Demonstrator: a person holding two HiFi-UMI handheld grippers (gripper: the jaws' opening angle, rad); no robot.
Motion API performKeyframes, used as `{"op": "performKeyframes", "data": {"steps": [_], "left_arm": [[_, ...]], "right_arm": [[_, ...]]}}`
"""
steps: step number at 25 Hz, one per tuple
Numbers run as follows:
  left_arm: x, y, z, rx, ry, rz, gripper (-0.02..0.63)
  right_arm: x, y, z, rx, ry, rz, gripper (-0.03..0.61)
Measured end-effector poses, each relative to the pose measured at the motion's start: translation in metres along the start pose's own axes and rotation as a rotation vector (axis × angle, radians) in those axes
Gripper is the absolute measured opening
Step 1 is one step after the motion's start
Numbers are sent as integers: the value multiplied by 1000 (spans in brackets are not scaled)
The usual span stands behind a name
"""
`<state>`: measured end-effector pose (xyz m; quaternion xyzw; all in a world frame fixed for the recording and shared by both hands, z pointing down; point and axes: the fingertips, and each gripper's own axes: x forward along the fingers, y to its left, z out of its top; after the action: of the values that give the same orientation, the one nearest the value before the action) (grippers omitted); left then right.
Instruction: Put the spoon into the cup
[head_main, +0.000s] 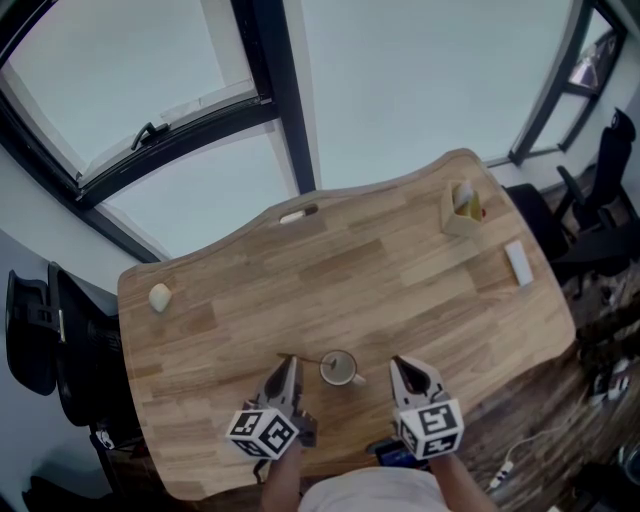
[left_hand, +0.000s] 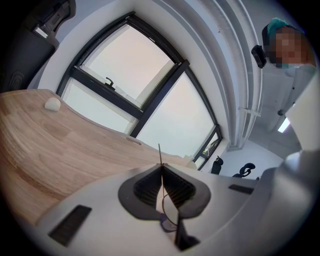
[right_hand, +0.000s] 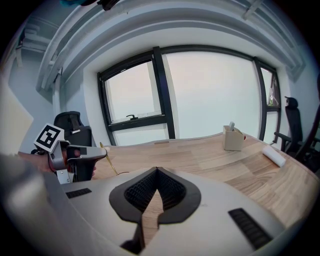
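Since the left hand-held gripper (left_hand: 161, 169) is pinching the slim gold-coloured metal spoon (right_hand: 108, 159) by its thin handle, jaws pressed flat against the metal, the step in hand looks like lowering the spoon into the small pale round cup (head_main: 340, 369). This is best done by tipping the handle steeper so the free end points down over the mouth, centring it there, and only then letting the jaws part, or the light cup may be knocked and the spoon may skid off the rim. The right hand-held gripper (right_hand: 157, 172), jaws pressed together on nothing, hangs just beside the cup on its other side and could steady it. The spoon is a very thin sliver, edge-on between the left jaws. In the head view it runs from them toward the cup's left rim, and I cannot tell whether its end is inside. The cup stands upright near the front edge of the light wooden table (head_main: 400, 280), its small handle turned toward the right hand-held gripper.
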<state>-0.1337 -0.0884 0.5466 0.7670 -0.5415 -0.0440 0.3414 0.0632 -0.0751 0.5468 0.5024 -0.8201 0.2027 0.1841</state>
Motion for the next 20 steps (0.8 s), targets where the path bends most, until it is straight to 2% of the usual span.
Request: {"op": "performKeyframes", "data": {"steps": [20], "left_arm": [[8, -1, -9, 10, 30, 2, 5]], "right_arm": [[-1, -9, -5, 3, -3, -5, -3]]}}
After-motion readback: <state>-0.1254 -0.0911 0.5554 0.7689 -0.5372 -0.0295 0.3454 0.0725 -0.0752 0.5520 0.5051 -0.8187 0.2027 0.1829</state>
